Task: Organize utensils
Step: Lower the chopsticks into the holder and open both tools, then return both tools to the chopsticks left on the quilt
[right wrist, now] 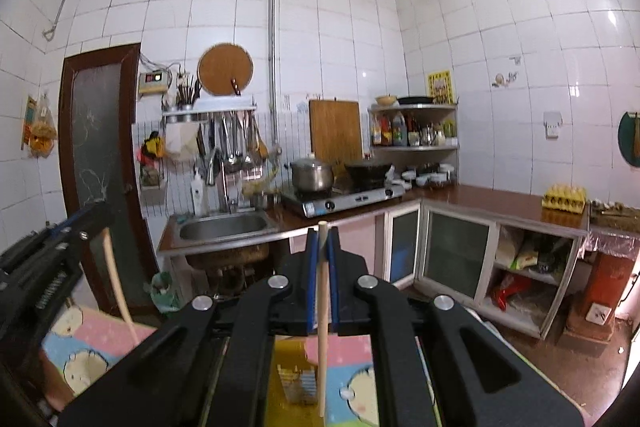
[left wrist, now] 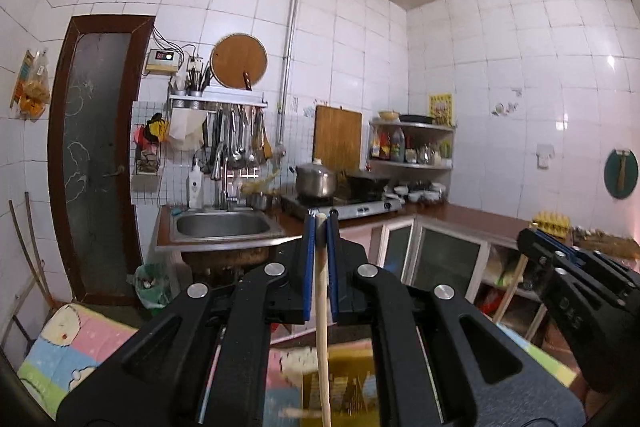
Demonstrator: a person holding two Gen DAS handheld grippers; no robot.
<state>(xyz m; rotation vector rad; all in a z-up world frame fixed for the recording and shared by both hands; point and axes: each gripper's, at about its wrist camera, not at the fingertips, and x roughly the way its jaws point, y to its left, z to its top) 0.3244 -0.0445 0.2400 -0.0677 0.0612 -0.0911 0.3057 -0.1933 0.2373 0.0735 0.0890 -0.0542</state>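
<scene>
My left gripper point(left wrist: 320, 223) is shut on a pale wooden chopstick point(left wrist: 322, 327) that hangs down between its blue pads. My right gripper point(right wrist: 322, 235) is shut on a second wooden chopstick point(right wrist: 322, 339), also hanging down. Each gripper shows at the edge of the other's view: the right one point(left wrist: 532, 239) with its stick point(left wrist: 510, 291), the left one point(right wrist: 94, 213) with its stick point(right wrist: 118, 283). Below lie a yellow mat point(left wrist: 344, 383) and a small slotted utensil holder point(right wrist: 296, 383), partly hidden by the gripper bodies.
A kitchen lies ahead: steel sink point(left wrist: 224, 225), stove with pot point(left wrist: 316, 181) and wok, hanging utensil rack point(left wrist: 236, 135), corner shelf point(left wrist: 412, 143), brown counter with egg tray point(right wrist: 564, 197). A coloured foam play mat point(left wrist: 80, 359) covers the floor below.
</scene>
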